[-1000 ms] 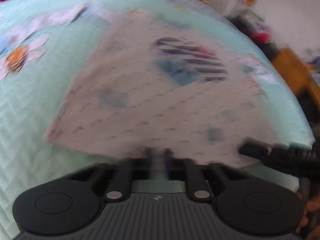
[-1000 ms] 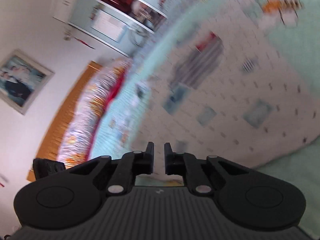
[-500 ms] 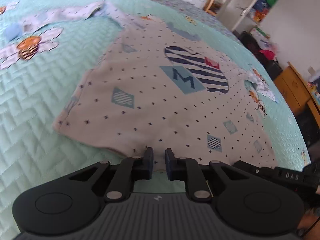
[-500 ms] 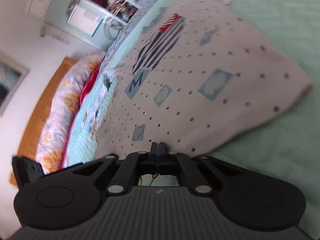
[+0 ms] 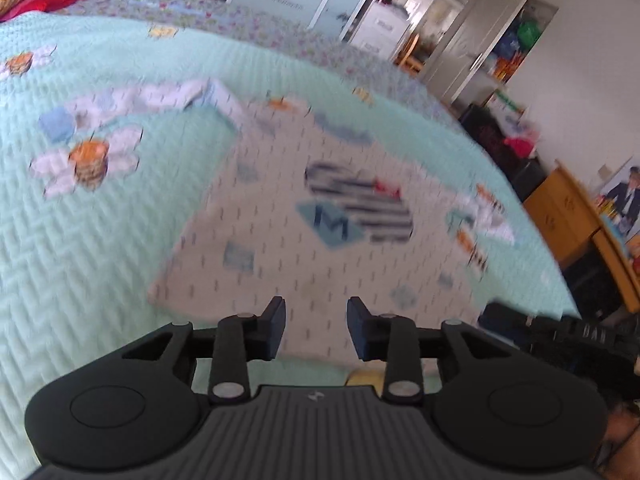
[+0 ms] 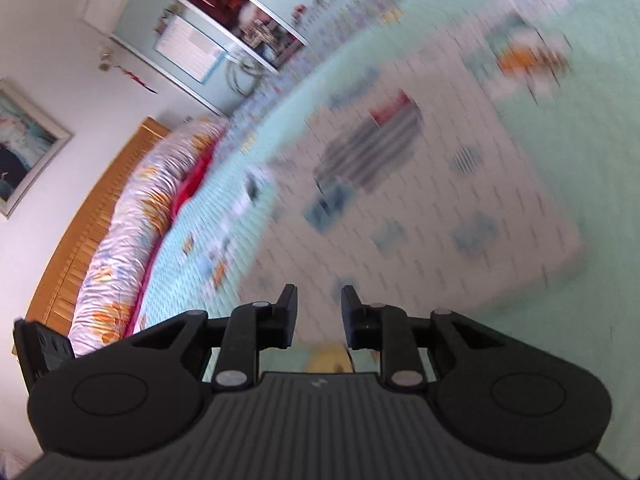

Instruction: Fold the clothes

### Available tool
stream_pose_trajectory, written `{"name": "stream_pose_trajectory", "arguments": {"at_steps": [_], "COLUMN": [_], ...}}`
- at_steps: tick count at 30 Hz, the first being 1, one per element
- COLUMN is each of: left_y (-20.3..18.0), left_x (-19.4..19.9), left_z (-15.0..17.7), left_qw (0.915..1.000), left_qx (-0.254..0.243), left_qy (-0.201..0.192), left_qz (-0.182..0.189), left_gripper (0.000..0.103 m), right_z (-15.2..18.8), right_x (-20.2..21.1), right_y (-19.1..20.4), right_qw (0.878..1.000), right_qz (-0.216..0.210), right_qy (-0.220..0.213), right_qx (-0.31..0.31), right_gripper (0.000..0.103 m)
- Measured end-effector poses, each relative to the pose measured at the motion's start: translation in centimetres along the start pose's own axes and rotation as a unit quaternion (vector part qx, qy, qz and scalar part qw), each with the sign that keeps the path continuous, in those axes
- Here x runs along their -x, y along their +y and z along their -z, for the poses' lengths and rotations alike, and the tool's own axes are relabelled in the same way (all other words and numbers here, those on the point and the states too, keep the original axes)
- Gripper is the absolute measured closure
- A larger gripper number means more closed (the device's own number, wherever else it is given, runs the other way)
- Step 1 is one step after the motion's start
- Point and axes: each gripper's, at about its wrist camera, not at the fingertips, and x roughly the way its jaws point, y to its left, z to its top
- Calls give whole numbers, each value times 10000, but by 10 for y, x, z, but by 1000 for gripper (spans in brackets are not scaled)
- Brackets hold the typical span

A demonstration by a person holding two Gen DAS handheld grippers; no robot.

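Note:
A pale long-sleeved shirt (image 5: 304, 232) with small dark dots, blue diamonds and a striped patch with an "M" lies flat on the mint quilted bedspread (image 5: 80, 280). It also shows in the right wrist view (image 6: 420, 208). My left gripper (image 5: 316, 326) is open and empty, raised over the shirt's near hem. My right gripper (image 6: 319, 314) is open and empty, above the hem's other end. Both views are motion-blurred. Part of the right gripper's body (image 5: 560, 336) shows at the right of the left wrist view.
A floral pillow roll (image 6: 132, 232) and wooden headboard (image 6: 92, 216) line one side of the bed. A wooden cabinet (image 5: 572, 216) and cluttered shelves (image 5: 500, 52) stand beyond the far edge. Bee appliqués (image 5: 88, 160) decorate the quilt.
Both grippers were shut on the shirt's hem or nearly so; now both are open and lifted back from it. The shirt lies flat where it was released.

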Motion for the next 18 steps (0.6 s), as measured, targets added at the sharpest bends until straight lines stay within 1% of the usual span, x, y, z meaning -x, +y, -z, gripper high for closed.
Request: {"name": "stream_pose_trajectory", "arguments": {"at_steps": [1, 3, 5, 6, 7, 9, 11, 12, 14, 16, 17, 18], "left_y": [1, 3, 8, 12, 17, 26, 34, 38, 46, 45, 44, 40], "left_x": [-1, -9, -31, -51, -72, -115, -146, -161, -191, -198, -202, -209], "left_z": [-11, -35, -62, -78, -92, -118, -135, -143, -159, -169, -174, -182], "left_qw": [9999, 9993, 9984, 9981, 9978, 9968, 9973, 9975, 9977, 9974, 9973, 9966], "left_qx": [-76, -280, -483, -558, -592, -658, -531, -468, -344, -403, -436, -592], "left_qy": [-52, -154, -149, -78, 2, 162, 253, 298, 386, 327, 300, 340], "left_qz": [70, 212, 262, 238, 297, 415, 428, 434, 448, 495, 516, 461], "left_gripper": [67, 65, 64, 64, 64, 64, 66, 66, 66, 66, 65, 65], "right_z": [-15, -46, -78, -93, -108, -135, -157, -166, -178, -183, -187, -191], "right_x": [-2, -12, -40, -58, -81, -129, -178, -199, -227, -233, -231, -230], "right_y": [6, 18, 25, 26, 24, 14, -4, -13, -30, -41, -46, -49], "right_qw": [9998, 9973, 9894, 9843, 9801, 9740, 9722, 9710, 9711, 9748, 9755, 9749], "right_qz": [-15, 52, 192, 251, 270, 273, 337, 393, 401, 293, 318, 367], "right_qy": [-80, -250, -311, -266, -147, 158, 495, 640, 777, 617, 475, 353], "right_qx": [192, 689, 1406, 1725, 1963, 2245, 2263, 2269, 2219, 2122, 2124, 2166], "right_gripper": [70, 62, 62, 62, 62, 62, 65, 70, 74, 74, 74, 74]}}
